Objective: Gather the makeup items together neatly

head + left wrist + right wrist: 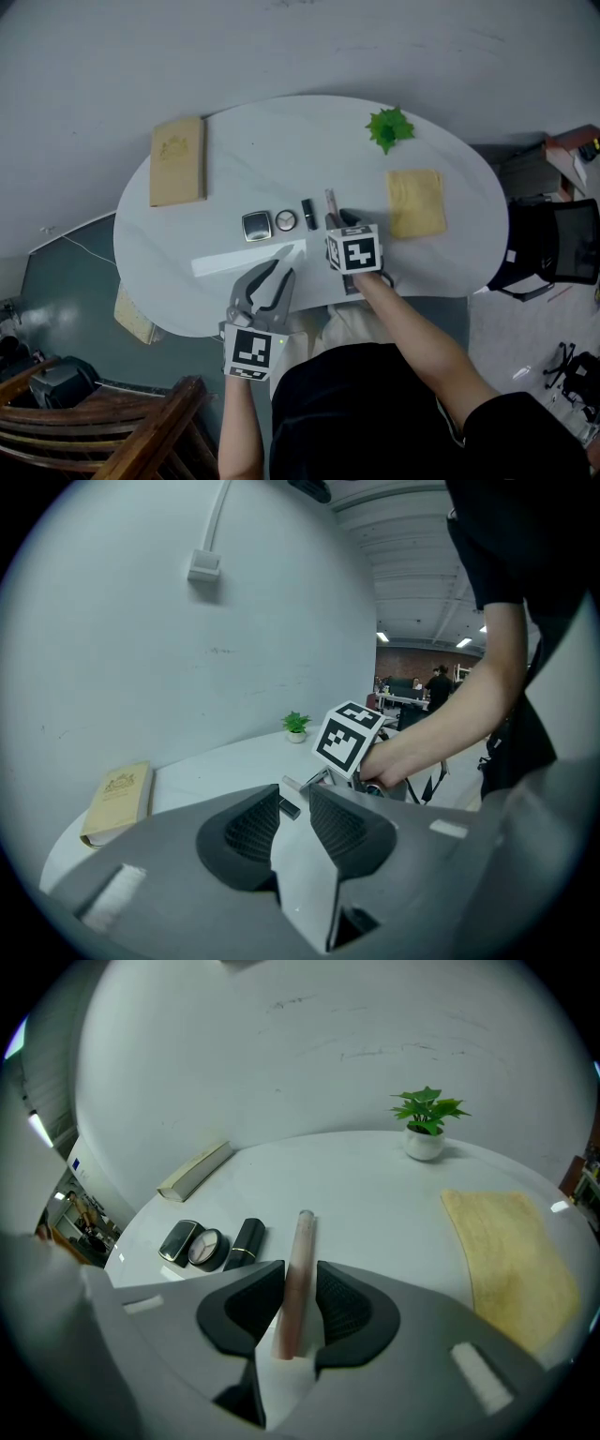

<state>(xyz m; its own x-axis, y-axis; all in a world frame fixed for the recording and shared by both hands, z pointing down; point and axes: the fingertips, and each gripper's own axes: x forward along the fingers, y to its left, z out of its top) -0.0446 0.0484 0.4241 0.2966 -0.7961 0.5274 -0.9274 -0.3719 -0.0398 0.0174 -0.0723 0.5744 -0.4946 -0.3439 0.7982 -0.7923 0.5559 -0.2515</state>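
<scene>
Flat, dimmish overhead light with a grey-blue cast. The table (262, 150) carries a pale glare strip (248, 258) near its front edge, and shadows on it are soft and short. Both gripper views are fisheye, with black corners and a bent table rim. Ceiling lamps (382, 637) beyond the table blow out.

Room notes:
- white oval tabletop (262, 150) set against pale grey wall (141, 649)
- wall above tabletop: white cable drops to small box (204, 566)
- floor left of tabletop dark teal (75, 300); floor right of tabletop light grey (506, 328)
- wooden chair (122, 427) at tabletop's near left
- black office chair (562, 244) right of tabletop
- beyond tabletop's right end: open hall, ceiling strip lights (382, 637), reddish far wall (412, 663)
</scene>
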